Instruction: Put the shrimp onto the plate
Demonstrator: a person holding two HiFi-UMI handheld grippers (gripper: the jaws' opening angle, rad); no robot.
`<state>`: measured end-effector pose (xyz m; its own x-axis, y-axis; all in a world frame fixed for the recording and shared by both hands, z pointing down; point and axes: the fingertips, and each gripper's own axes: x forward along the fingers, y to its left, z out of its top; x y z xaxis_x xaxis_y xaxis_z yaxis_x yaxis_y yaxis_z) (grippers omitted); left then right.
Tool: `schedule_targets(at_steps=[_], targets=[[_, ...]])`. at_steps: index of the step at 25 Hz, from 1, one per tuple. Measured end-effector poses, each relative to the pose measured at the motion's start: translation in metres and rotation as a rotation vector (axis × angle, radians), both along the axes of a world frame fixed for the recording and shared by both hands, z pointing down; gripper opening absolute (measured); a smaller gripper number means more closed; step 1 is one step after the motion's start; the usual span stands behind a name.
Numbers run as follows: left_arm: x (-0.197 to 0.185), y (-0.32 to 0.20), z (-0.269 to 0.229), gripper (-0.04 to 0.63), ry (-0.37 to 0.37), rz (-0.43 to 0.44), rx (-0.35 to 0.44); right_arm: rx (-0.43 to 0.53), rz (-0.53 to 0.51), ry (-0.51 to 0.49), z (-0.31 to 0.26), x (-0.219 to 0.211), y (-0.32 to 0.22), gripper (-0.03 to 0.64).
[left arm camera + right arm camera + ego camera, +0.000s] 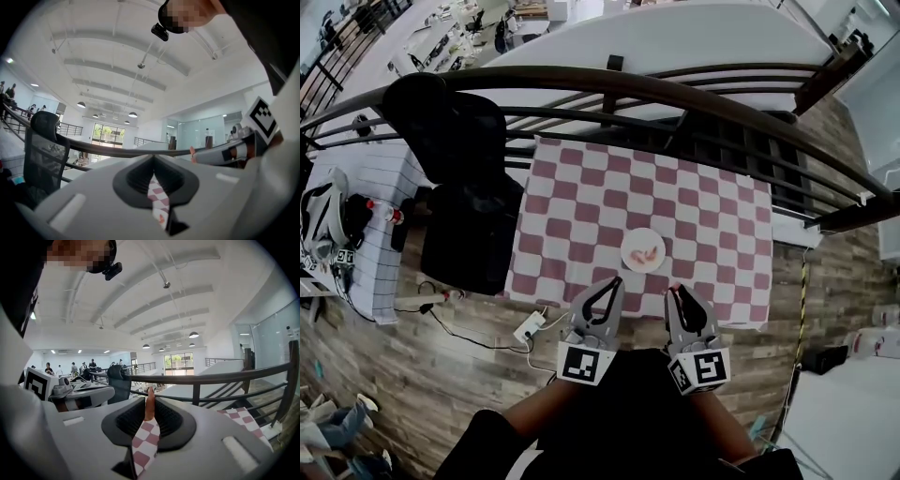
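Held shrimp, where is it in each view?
Head view: shrimp at the right tool tip, lower centre, barely visible.
Left gripper view: shrimp mid-right, poking from the right tool.
Right gripper view: shrimp centre, upright between the jaws.
Shared landmark: the dark railing.

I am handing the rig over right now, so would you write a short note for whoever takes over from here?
Left tool: jaws together, nothing in them, held by the near edge of the checkered cloth.
Right tool: jaws closed on the held shrimp, which sticks up past the tips; it is beside the left tool, short of the plate.
Plate: on the cloth, just ahead of and between the two tools, with plated shrimp lying on it.
Done: one shrimp is gripped.
Left: move the right tool forward over the plate and release.
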<state>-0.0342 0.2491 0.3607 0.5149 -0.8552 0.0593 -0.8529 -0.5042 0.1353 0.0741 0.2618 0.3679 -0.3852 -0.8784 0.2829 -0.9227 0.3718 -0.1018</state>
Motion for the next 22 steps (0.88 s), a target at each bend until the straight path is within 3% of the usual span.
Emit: schedule_targets(at_steps=[5,16,22], targets=[[-0.015,-0.023,0.010,0.008,-0.001,0.004,-0.003,-0.042,0.057,0.006,0.014,-0.007,-0.018,0.061],[0.003,-0.046,0.034,0.008,-0.021,0.009,-0.058,-0.135,0.027,-0.008,0.063,0.004,-0.062,0.061],[0.009,-0.069,0.045,0.008,-0.046,-0.037,-0.059,-0.177,-0.019,-0.011,0.086,0.013,-0.087,0.061]])
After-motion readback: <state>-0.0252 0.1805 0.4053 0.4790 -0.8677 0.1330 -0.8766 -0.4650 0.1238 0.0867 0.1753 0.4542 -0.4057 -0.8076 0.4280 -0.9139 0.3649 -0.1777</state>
